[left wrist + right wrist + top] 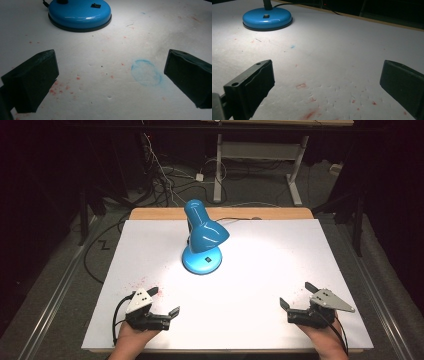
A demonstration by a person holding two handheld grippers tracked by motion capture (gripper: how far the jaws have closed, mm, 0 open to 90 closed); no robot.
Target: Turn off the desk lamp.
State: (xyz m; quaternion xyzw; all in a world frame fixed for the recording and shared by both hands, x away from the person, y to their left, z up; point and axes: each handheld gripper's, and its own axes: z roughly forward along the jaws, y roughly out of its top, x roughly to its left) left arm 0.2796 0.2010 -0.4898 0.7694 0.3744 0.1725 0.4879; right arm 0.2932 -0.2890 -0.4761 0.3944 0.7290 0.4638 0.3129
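A blue desk lamp (202, 240) stands lit on the white table sheet (280, 250), its shade tilted down over its round base (79, 12). That base (267, 18) carries a small black switch on top. My left gripper (163, 301) rests near the front left edge, open, with nothing between its jaws. Near the front right edge lies my right gripper (297, 295), also open and empty. Both are well short of the lamp.
The sheet has red specks and a faint blue ring stain (146, 72). The lamp's black cord (235, 218) runs off the far wooden edge (150, 213). Cables and a desk frame (260, 155) stand on the floor beyond.
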